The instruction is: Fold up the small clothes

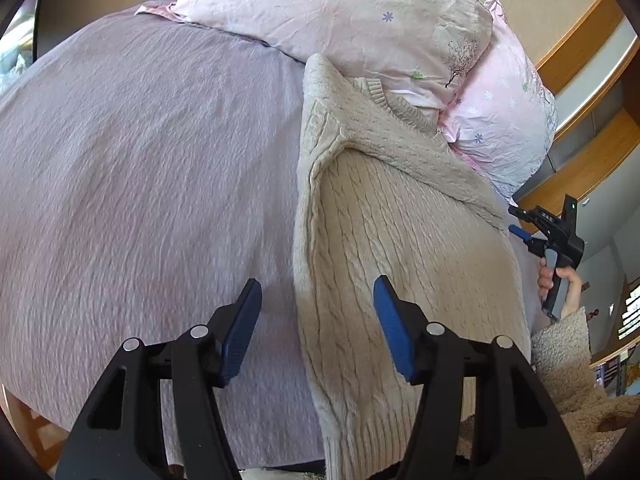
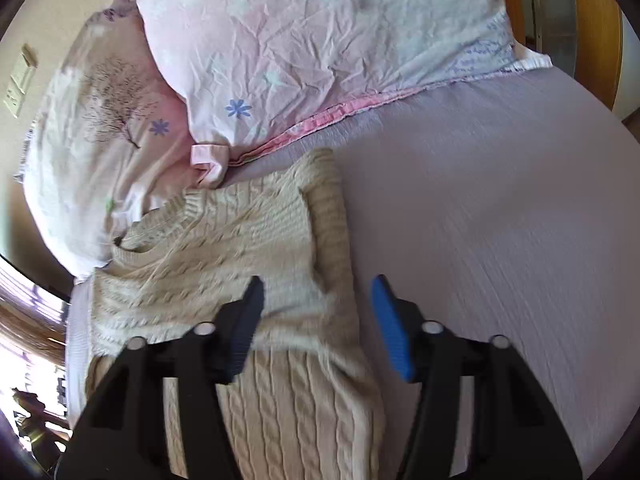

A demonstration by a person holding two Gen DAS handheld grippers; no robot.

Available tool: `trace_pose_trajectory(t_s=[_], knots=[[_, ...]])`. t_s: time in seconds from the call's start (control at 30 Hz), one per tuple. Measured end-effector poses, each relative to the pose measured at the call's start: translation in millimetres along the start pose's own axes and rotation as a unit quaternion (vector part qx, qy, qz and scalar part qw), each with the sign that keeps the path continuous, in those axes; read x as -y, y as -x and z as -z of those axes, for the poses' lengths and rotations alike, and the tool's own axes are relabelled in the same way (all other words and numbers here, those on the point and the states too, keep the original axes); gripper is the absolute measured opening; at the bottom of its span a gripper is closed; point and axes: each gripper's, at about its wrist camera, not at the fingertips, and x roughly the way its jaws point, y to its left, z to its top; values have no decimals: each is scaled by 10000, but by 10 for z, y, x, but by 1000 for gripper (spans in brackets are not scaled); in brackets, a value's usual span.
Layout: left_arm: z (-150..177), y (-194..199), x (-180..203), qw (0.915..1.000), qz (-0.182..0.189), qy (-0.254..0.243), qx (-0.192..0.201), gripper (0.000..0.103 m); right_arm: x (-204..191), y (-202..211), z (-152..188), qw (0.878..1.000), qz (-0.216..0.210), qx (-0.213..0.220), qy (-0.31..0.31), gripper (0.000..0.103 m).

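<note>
A beige cable-knit sweater [image 1: 392, 216] lies on the lilac bedspread [image 1: 140, 160], its collar against the pillows, with both sleeves folded in over its body. My left gripper [image 1: 316, 300] is open and empty, just above the sweater's left edge near the hem. My right gripper [image 2: 318, 300] is open and empty above the folded sleeve of the sweater [image 2: 248, 248]. The right gripper also shows in the left wrist view [image 1: 516, 220], held in a hand beyond the sweater's right side, jaws parted.
Two pink flowered pillows [image 1: 360, 12] [image 2: 320, 40] lie at the head of the bed, touching the sweater's collar. A wooden headboard or frame [image 1: 580, 40] stands at the right. The bedspread [image 2: 500, 200] stretches away beside the sweater.
</note>
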Motion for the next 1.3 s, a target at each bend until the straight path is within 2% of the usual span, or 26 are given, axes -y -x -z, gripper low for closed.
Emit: trace_pose_trajectory(t_s=[0.1, 0.13, 0.17, 0.3, 0.37, 0.4, 0.47, 0.53, 0.6, 0.67, 0.73, 0.8, 0.93, 1.03, 1.13, 1.2, 1.3], knots=[[75, 31, -13, 9997, 229, 53, 8, 58, 260, 276, 426, 9994, -174, -267, -103, 61], [109, 30, -11, 9992, 391, 73, -24, 58, 346, 331, 575, 9984, -321, -433, -169, 53], [148, 28, 1, 9985, 535, 92, -58, 58, 435, 374, 730, 9961, -557, -622, -284, 41], [392, 42, 70, 9936, 1085, 181, -256, 48, 555, 550, 1350, 9760, -1811, -1102, -495, 35], [548, 72, 96, 9907, 1298, 241, -323, 42, 551, 618, 1652, 9620, -2320, -1354, -488, 23], [620, 86, 101, 9893, 1391, 288, -340, 40, 545, 666, 1767, 9596, -2404, -1387, -458, 21], [733, 119, 95, 9867, 1540, 425, -309, 39, 531, 716, 1935, 9555, -2512, -1492, -406, 10], [792, 127, 95, 9861, 1547, 518, -313, 32, 517, 768, 1996, 9553, -2556, -1436, -390, 8], [812, 116, 96, 9869, 1472, 556, -346, 17, 488, 839, 1972, 9536, -2715, -1258, -342, 8], [811, 92, 108, 9872, 1422, 601, -398, 8, 394, 900, 1884, 9518, -2869, -1049, -290, 8], [712, 91, 150, 9838, 1640, 629, -366, 7, 324, 992, 1709, 9510, -2990, -760, -191, 7], [473, 123, 243, 9839, 1719, 455, -195, 7, 234, 1088, 1455, 9493, -3119, -382, -95, 7], [-347, 186, 451, 9845, 1661, 148, 546, 7, 17, 1169, 728, 9424, -3308, 491, 76, 7], [-1097, 41, 564, 9811, 1528, 214, 1170, 7, -138, 935, 103, 9373, -3348, 968, -53, 7], [-1790, -412, 577, 9809, 1280, 490, 1382, 7, -233, 405, -431, 9470, -2989, 1098, -435, 7], [-2099, -787, 549, 9853, 892, 505, 1367, 7, -243, -41, -655, 9574, -2607, 1021, -705, 7], [-2338, -1369, 403, 9916, 435, 802, 918, 7, -210, -627, -823, 9722, -1967, 651, -1088, 7]])
